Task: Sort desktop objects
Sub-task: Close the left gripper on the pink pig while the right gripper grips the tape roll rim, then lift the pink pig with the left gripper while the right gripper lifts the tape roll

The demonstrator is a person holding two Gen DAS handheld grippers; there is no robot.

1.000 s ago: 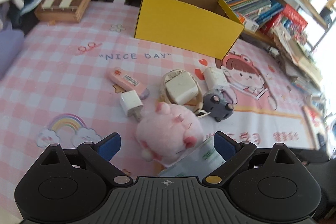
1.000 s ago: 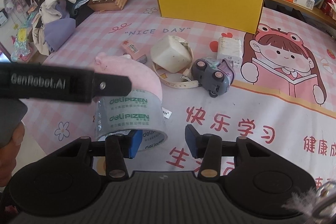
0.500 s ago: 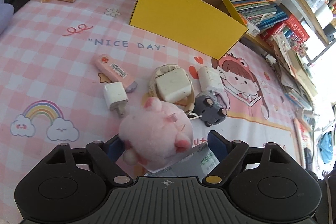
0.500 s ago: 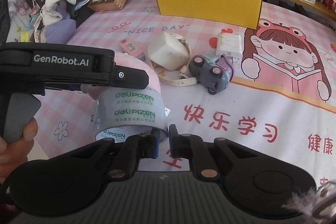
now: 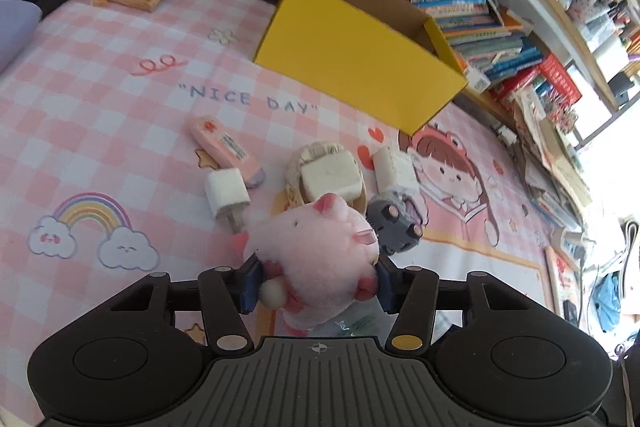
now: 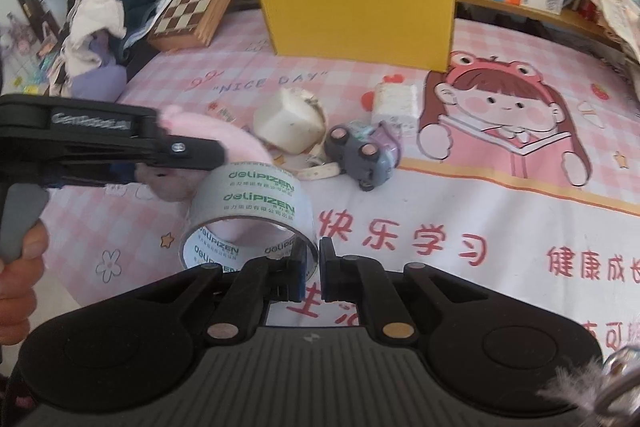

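Left claw [image 5: 316, 287] clamped on plush pig [image 5: 320, 247]; right claw [image 6: 314, 267] pinched tape roll [image 6: 248, 215] wall. Thin grip; roll could twist loose.

pink plush pig [image 5: 320, 247]: lifted, gripped | tape roll [image 6: 250, 209]: tilted, wall pinched | yellow box [image 6: 360, 7]: open, upright

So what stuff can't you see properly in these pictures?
- Inside the yellow box: both views show only its walls, so its contents are hidden.
- Tape roll: in the left wrist view the pink plush pig and left gripper hide nearly all of it.
- Label on the pink tube: too small to read.
- Plush pig's face: in the right wrist view, blurred and behind the left gripper.
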